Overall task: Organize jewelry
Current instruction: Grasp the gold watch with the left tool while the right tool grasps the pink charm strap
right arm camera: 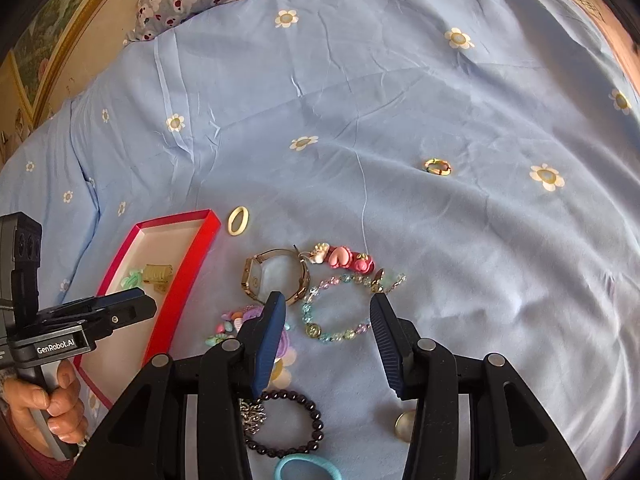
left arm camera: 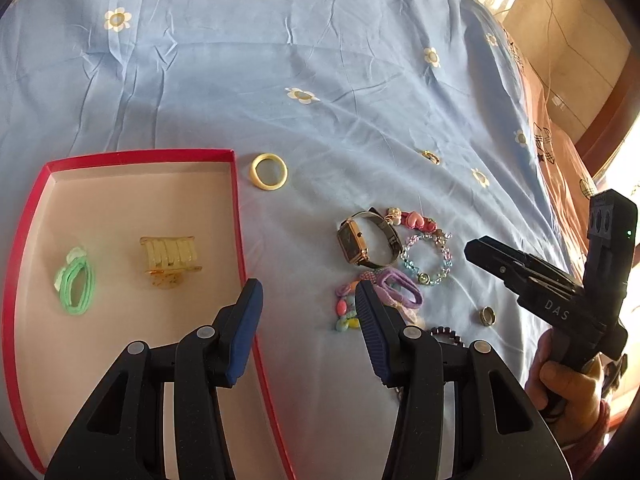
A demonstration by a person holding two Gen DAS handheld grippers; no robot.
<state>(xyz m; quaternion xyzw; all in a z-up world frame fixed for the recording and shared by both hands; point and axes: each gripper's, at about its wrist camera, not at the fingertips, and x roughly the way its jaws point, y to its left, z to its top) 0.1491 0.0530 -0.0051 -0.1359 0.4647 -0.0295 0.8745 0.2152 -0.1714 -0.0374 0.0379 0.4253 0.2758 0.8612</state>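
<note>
A bed covered by a blue sheet (right arm camera: 400, 100) printed with white flowers carries everything. On it lie a red box (left arm camera: 236, 208), a yellow ring (left arm camera: 269, 171) just beside the box, a watch (right arm camera: 276, 276), a pink charm bracelet (right arm camera: 344, 260), a clear bead bracelet (right arm camera: 340, 308), a dark bead bracelet (right arm camera: 316, 424) and a small gold ring (right arm camera: 437, 167) set well apart.

Clip (left arm camera: 170, 256) + hair tie (left arm camera: 76, 280) in box (left arm camera: 236, 216); watch (left arm camera: 366, 240) right.

watch (right arm camera: 276, 276) 1 | red box (left arm camera: 236, 216) 1 | hair ties 3 | bracelets perhaps 4 | rings 3
</note>
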